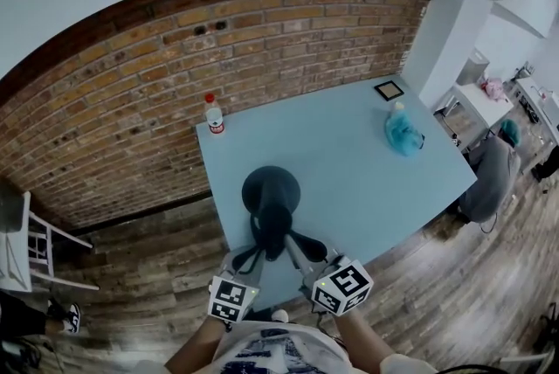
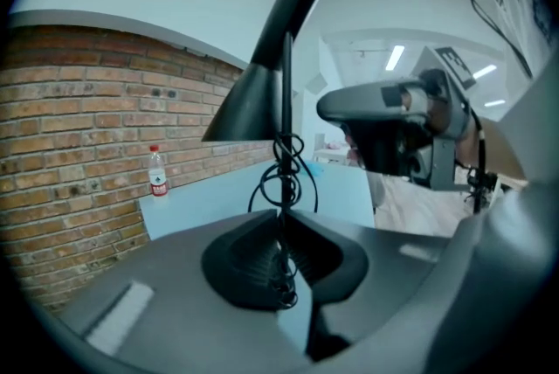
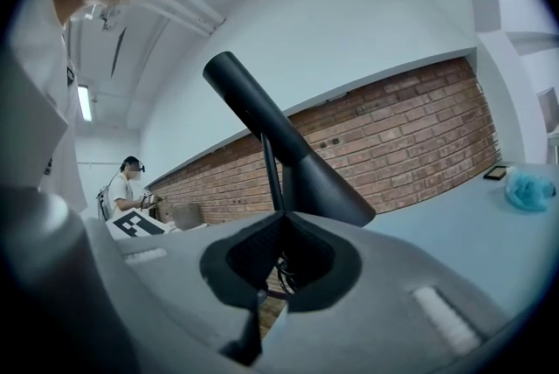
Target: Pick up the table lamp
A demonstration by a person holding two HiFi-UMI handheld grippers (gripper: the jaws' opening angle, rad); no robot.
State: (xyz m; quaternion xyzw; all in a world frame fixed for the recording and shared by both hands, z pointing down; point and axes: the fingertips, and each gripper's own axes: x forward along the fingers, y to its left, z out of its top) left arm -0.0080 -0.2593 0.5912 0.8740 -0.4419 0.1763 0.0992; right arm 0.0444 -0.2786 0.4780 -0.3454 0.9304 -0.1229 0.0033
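The black table lamp [image 1: 271, 189] is seen from above over the near edge of the light blue table [image 1: 367, 171], its round shade hiding the base. Both grippers meet at its thin stem below the shade. My left gripper [image 1: 260, 248] is shut on the stem [image 2: 284, 180], where the black cord [image 2: 288, 167] is looped around it. The cone shade [image 2: 249, 106] tilts up and left. My right gripper [image 1: 294, 246] is shut on the same stem [image 3: 272, 176] from the other side, with the shade [image 3: 319, 180] just beyond. I cannot tell whether the lamp rests on the table.
A water bottle with a red cap [image 1: 214, 114] stands at the table's far left corner by the brick wall [image 1: 131, 84]. A teal bag [image 1: 402, 132] and a small dark frame [image 1: 389, 89] lie at the far right. A white chair [image 1: 26, 250] stands left; a seated person [image 1: 493, 176] is right.
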